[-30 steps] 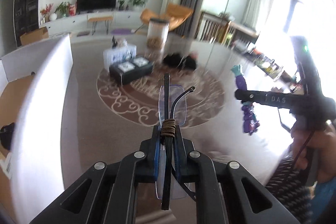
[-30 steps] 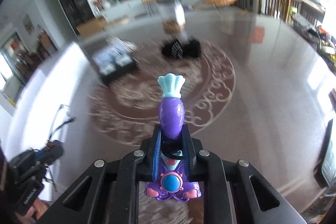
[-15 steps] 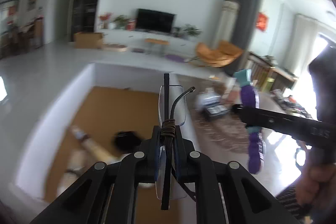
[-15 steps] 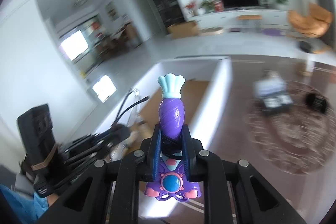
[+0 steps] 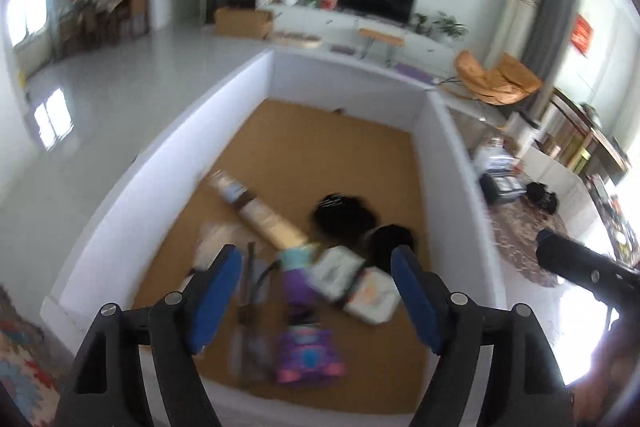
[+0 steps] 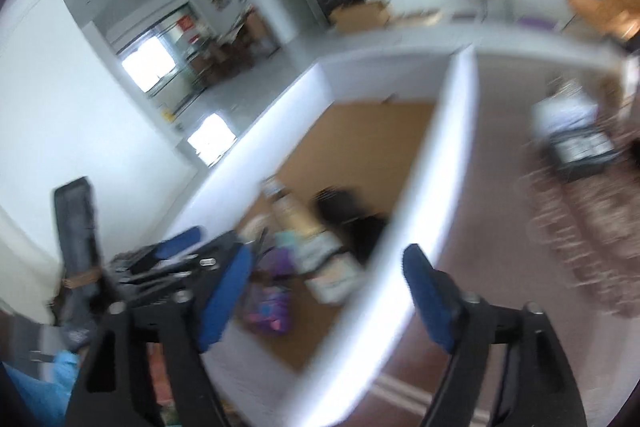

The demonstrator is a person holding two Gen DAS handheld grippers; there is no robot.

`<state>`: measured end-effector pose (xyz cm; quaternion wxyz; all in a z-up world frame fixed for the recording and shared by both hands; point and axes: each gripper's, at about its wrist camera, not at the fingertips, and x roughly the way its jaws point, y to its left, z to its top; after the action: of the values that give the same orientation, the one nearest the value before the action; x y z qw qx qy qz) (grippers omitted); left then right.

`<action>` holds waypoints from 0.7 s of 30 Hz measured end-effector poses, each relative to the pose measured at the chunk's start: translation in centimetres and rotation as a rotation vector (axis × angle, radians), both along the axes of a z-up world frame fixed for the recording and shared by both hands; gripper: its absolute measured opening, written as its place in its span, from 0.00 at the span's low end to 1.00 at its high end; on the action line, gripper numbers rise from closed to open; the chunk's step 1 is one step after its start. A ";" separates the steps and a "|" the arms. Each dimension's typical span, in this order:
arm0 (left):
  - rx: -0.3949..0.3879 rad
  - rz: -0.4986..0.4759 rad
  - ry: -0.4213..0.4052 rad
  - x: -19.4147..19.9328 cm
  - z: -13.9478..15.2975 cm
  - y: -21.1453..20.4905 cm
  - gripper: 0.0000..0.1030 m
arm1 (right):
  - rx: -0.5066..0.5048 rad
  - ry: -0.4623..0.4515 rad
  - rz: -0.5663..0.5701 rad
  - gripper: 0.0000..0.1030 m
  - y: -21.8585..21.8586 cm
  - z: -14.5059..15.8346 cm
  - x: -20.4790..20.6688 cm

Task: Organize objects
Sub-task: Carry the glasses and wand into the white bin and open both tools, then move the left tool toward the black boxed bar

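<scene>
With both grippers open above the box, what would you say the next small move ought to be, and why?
Probably swing both grippers back toward the table to the right of the box. The left gripper and right gripper are open and empty, the purple toy and the glasses already lie in the box, and a black case is on the table outside it.

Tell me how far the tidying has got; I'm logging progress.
Done: the purple toy and the glasses lie inside the white-walled box with a long carton, flat packets and black items. In hand: nothing; left gripper and right gripper both have jaws spread, empty. Left: the black tray and dark bundle remain on the table.
</scene>
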<state>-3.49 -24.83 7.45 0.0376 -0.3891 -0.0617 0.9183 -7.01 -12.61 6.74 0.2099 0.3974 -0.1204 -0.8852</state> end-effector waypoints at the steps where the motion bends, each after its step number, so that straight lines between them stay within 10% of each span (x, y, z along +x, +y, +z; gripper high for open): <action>1: 0.003 -0.033 0.012 0.2 0.5 1.2 0.74 | 0.033 0.030 -0.044 0.88 1.5 0.1 0.5; 5: 0.011 -0.247 0.070 1.6 2.4 8.3 0.74 | 0.256 0.082 -0.312 0.92 9.7 -2.9 2.8; 9: -0.021 -0.474 0.122 4.3 3.1 16.1 1.00 | 0.428 -0.043 -0.521 0.92 18.2 -7.8 5.1; 12: -0.014 -0.604 0.067 5.3 1.1 21.4 1.00 | 0.464 -0.102 -0.605 0.92 22.4 -10.3 6.6; 21: -0.144 -0.581 -0.097 1.1 -8.8 28.8 1.00 | 0.515 -0.083 -0.654 0.92 25.5 -11.3 7.4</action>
<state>-2.34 4.02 -1.36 0.2683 -0.4355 0.1157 0.8514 0.37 12.90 -4.59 -0.1937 0.4129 -0.0231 -0.8897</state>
